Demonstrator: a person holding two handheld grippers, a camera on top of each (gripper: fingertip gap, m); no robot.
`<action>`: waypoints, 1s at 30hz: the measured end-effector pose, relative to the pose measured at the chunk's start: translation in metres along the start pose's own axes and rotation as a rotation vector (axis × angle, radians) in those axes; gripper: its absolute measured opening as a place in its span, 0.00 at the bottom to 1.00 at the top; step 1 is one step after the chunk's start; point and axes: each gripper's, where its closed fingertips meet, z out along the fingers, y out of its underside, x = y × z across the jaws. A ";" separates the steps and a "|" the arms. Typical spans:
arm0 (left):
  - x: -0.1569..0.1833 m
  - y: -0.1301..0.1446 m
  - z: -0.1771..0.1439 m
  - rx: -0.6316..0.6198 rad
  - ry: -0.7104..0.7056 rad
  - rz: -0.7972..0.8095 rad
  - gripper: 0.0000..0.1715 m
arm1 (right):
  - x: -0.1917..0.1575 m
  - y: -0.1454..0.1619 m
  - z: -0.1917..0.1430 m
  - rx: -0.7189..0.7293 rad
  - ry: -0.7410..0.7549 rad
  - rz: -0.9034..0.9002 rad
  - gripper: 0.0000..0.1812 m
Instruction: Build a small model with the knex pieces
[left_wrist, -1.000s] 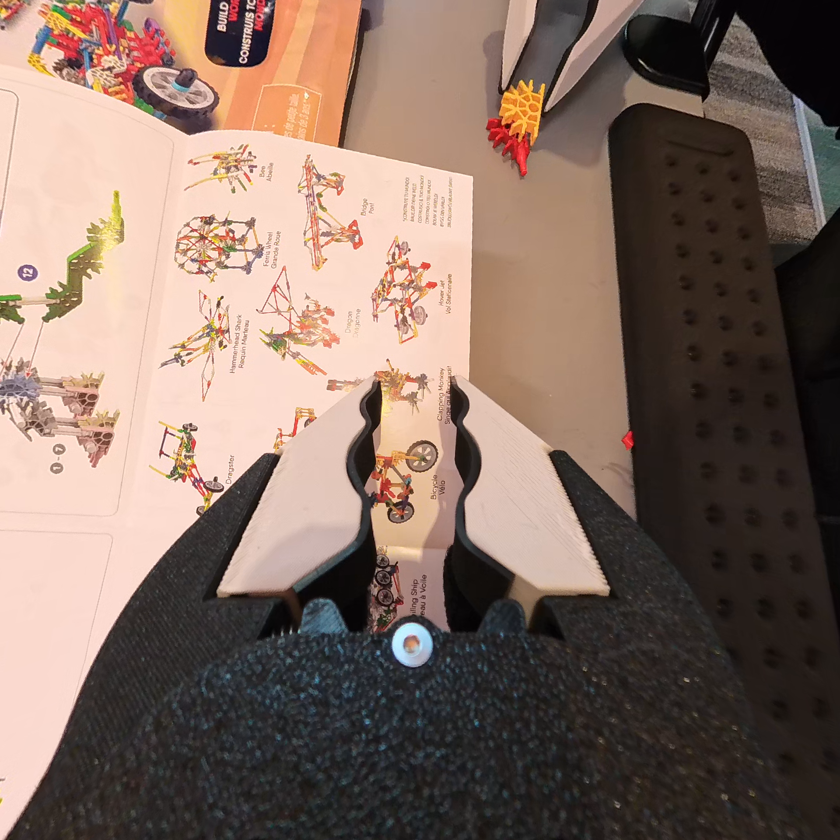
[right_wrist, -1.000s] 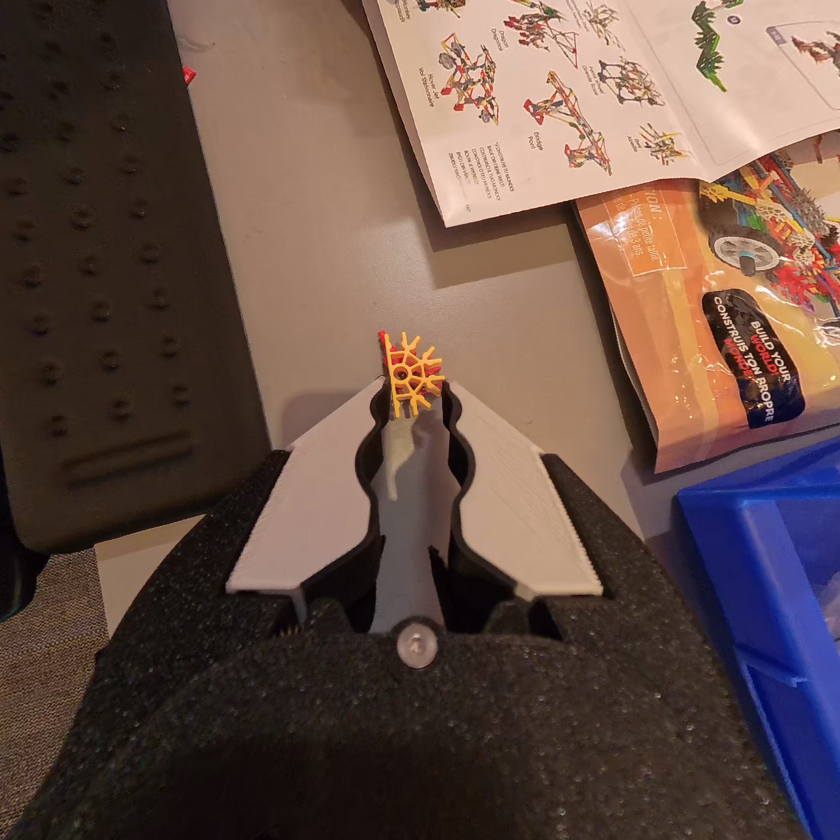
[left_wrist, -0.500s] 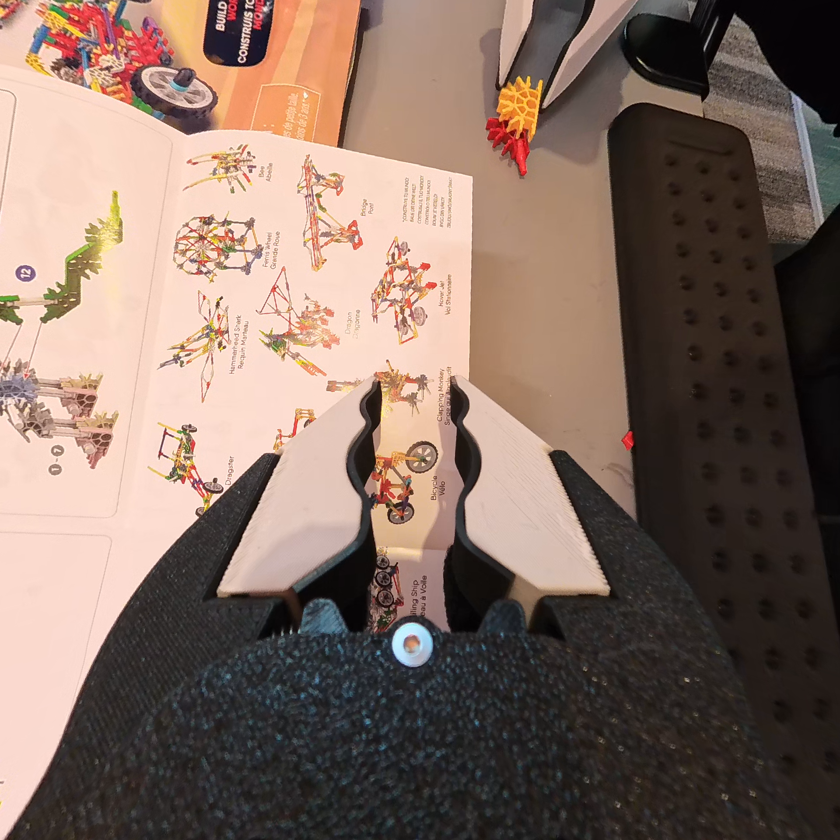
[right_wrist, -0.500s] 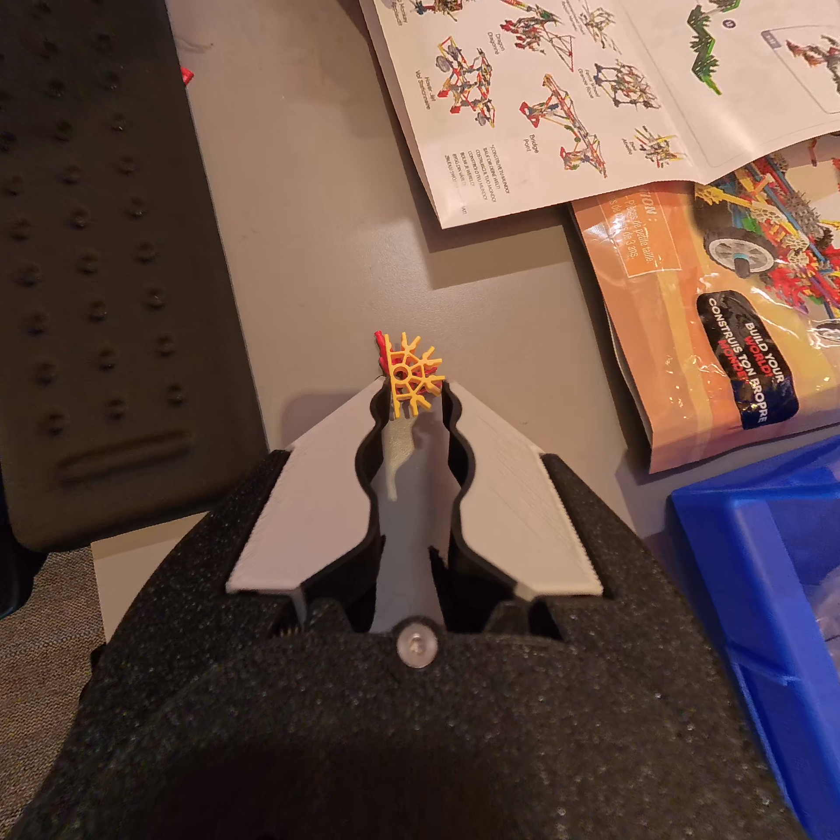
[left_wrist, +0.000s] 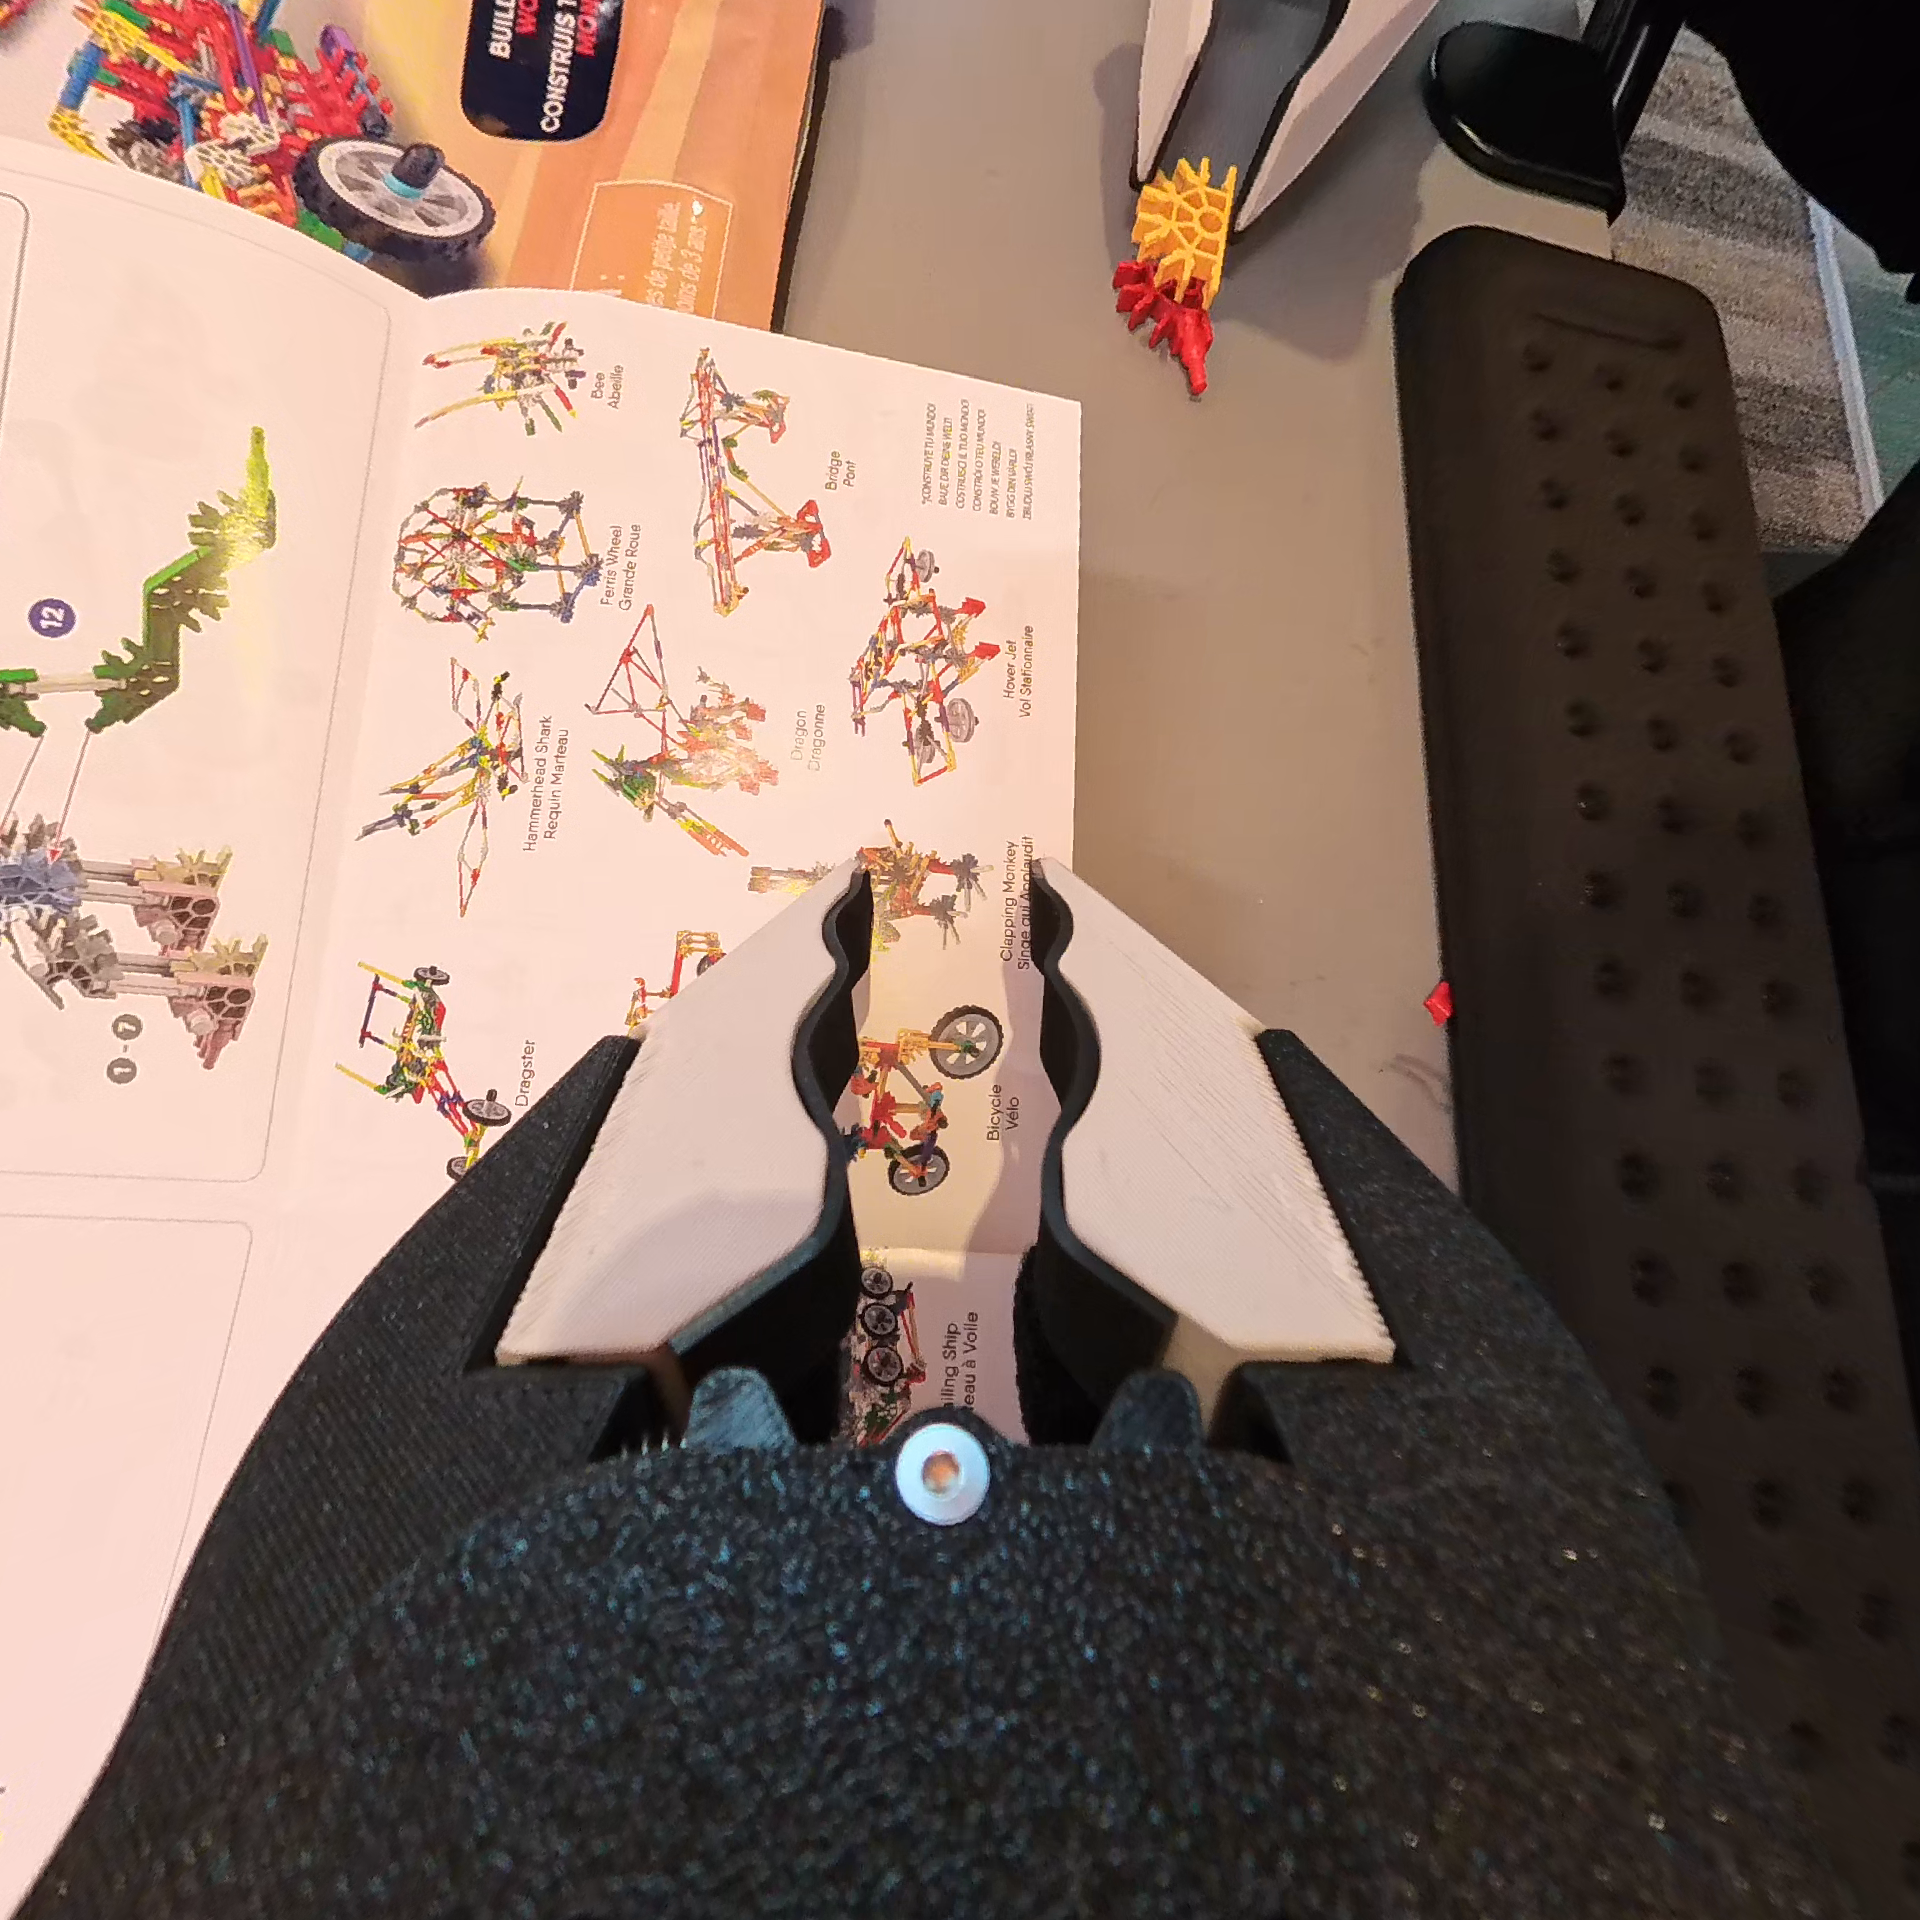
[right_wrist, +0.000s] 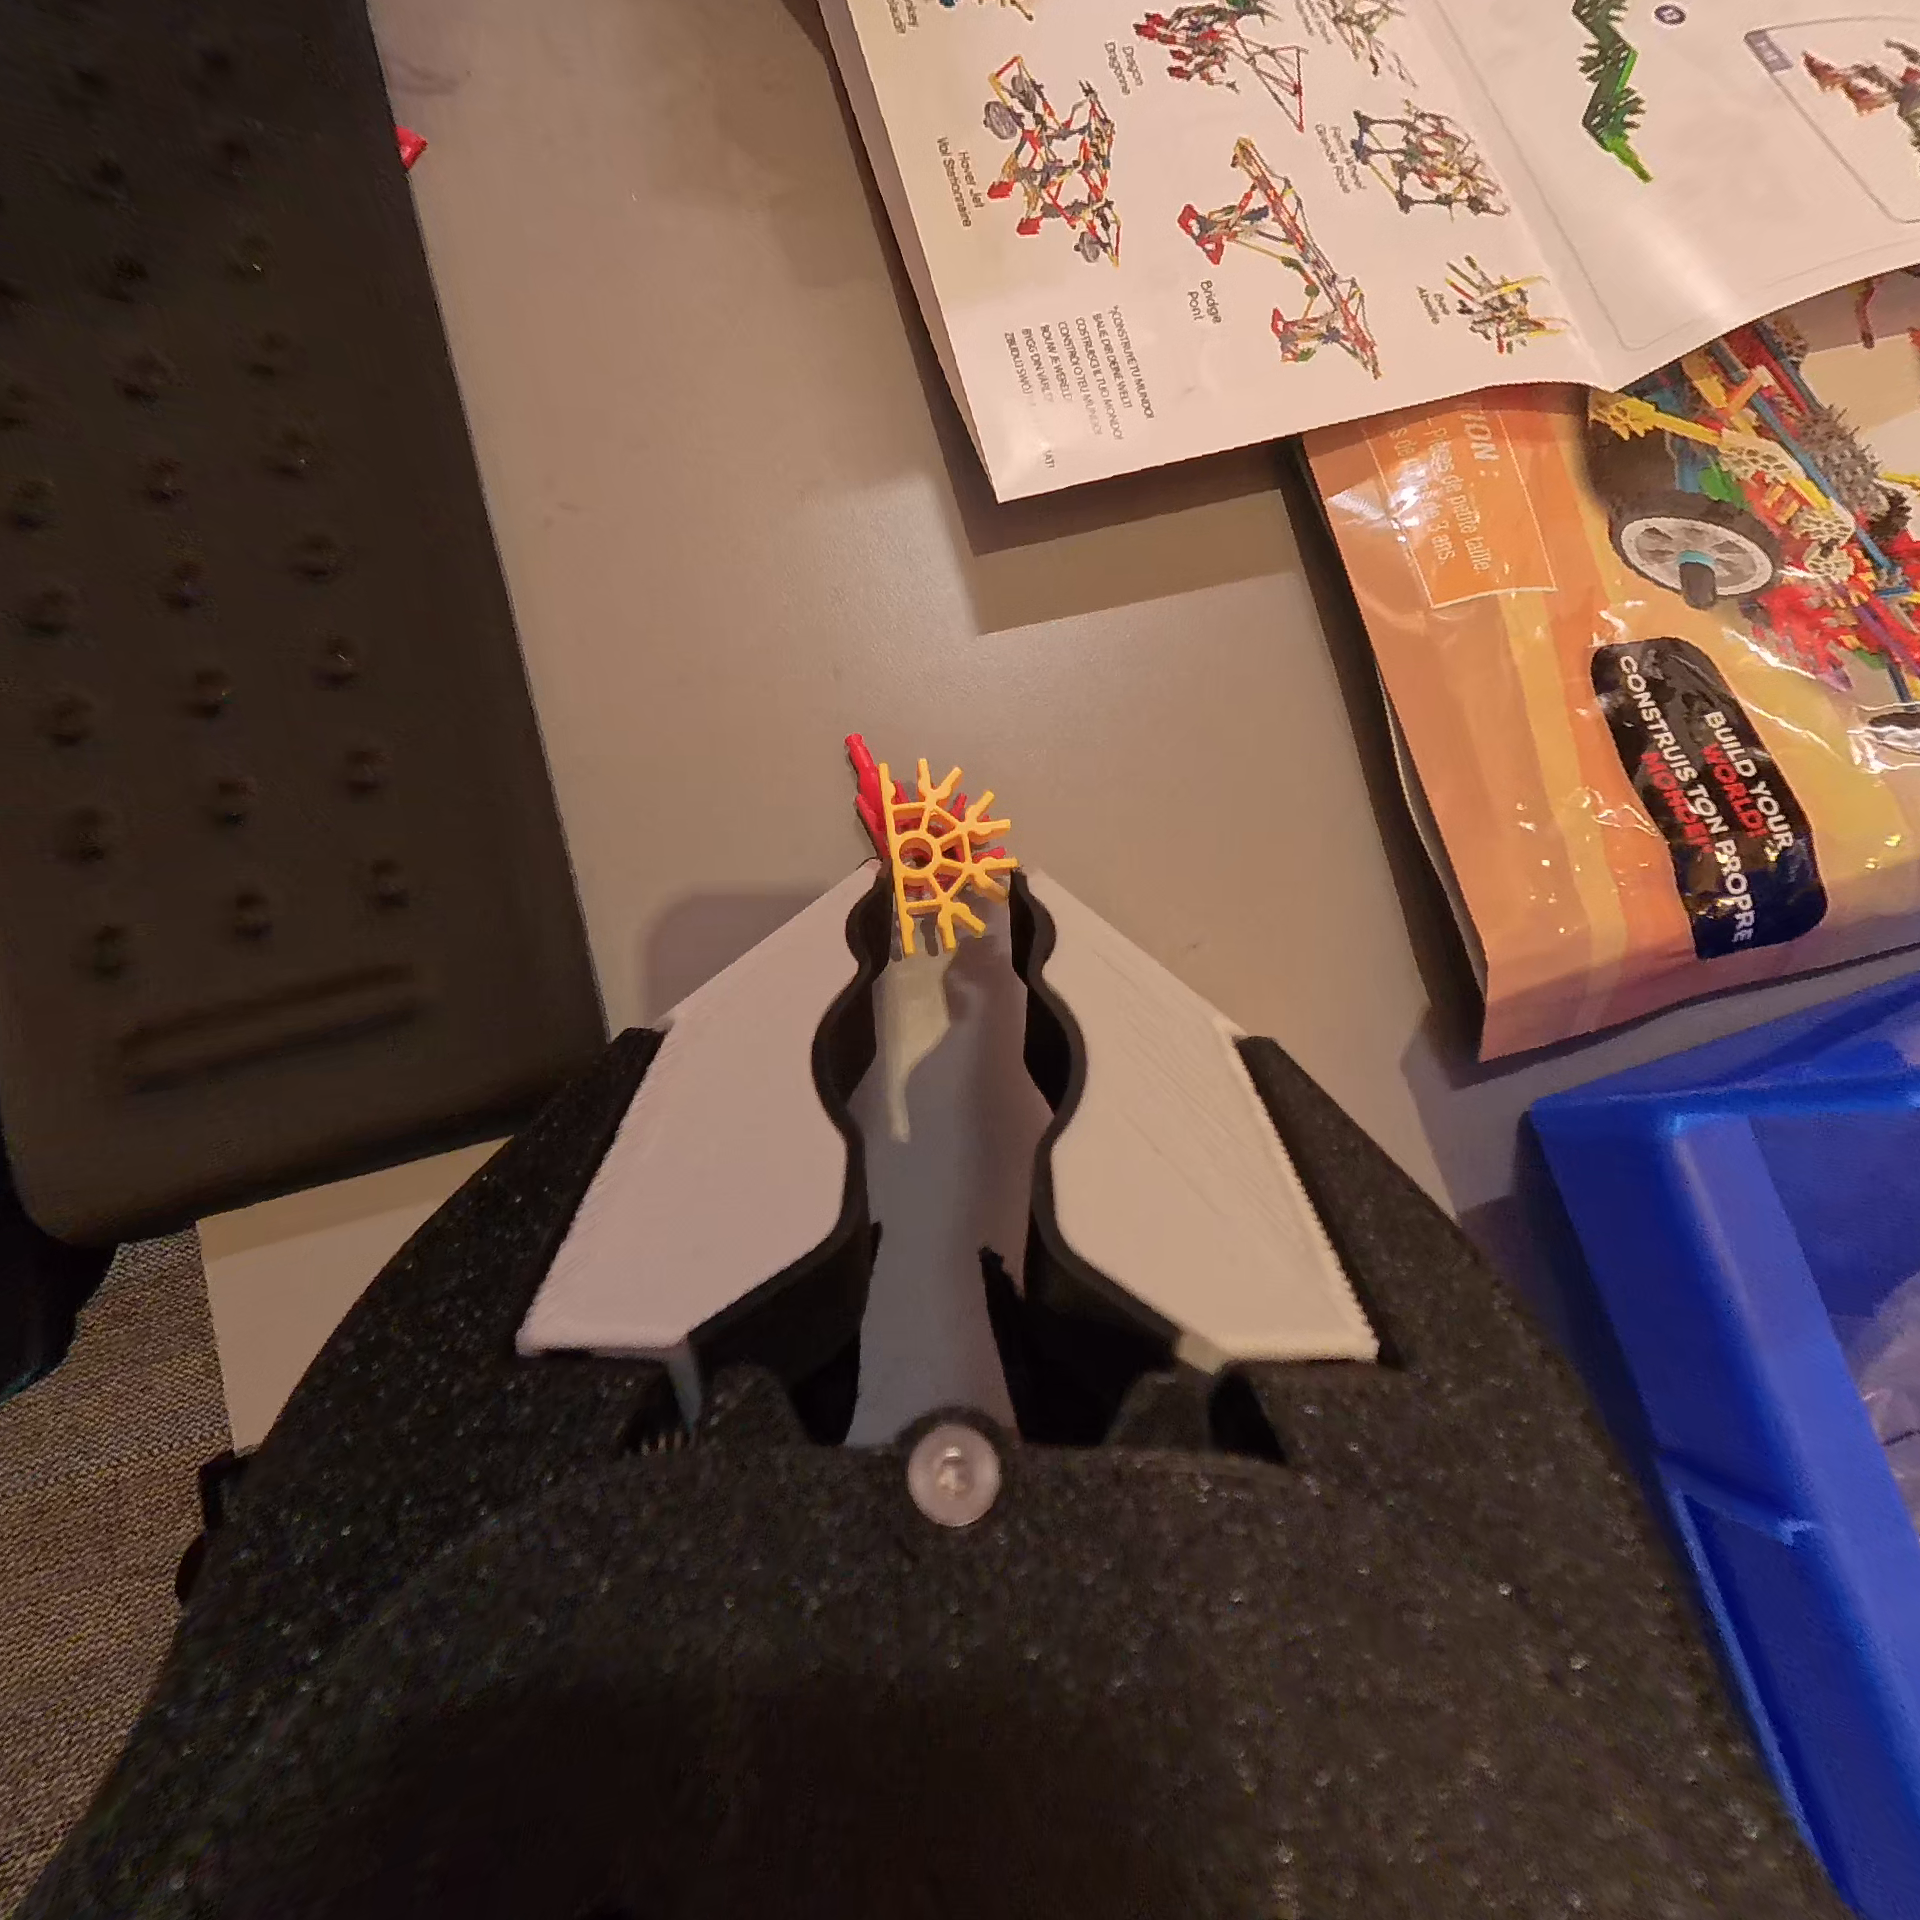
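Observation:
My right gripper (right_wrist: 951, 878) is shut on a yellow fan-shaped connector (right_wrist: 935, 857) with a red connector (right_wrist: 862, 790) joined to it, held low over the grey table (right_wrist: 675, 520). The left wrist view shows the same gripper (left_wrist: 1195, 177), the yellow connector (left_wrist: 1184, 223) and the red connector (left_wrist: 1164, 307) at the far top. My left gripper (left_wrist: 951, 873) is open and empty, hovering over the right page of an open instruction booklet (left_wrist: 623, 623).
An orange printed bag (right_wrist: 1558, 675) lies beside the booklet (right_wrist: 1247, 208). A blue bin (right_wrist: 1714, 1351) stands at the right. A black perforated pad (left_wrist: 1621, 831) runs along the table edge, with a tiny red piece (left_wrist: 1437, 1000) against it. Across from one pair of fingers to the other is roughly 20 cm.
My right gripper has drifted slightly towards the blue bin with the yellow and red connectors still held. The left gripper has not moved.

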 end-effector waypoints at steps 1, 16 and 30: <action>0.000 0.000 0.000 0.000 0.000 -0.001 0.16 | 0.000 0.001 0.000 -0.001 -0.002 0.001 0.12; 0.000 0.000 -0.001 0.000 -0.001 0.001 0.16 | -0.001 0.000 -0.009 0.008 -0.098 -0.054 0.12; -0.001 0.001 -0.001 -0.003 0.000 0.003 0.16 | -0.001 0.001 0.005 -0.045 -0.142 -0.166 0.12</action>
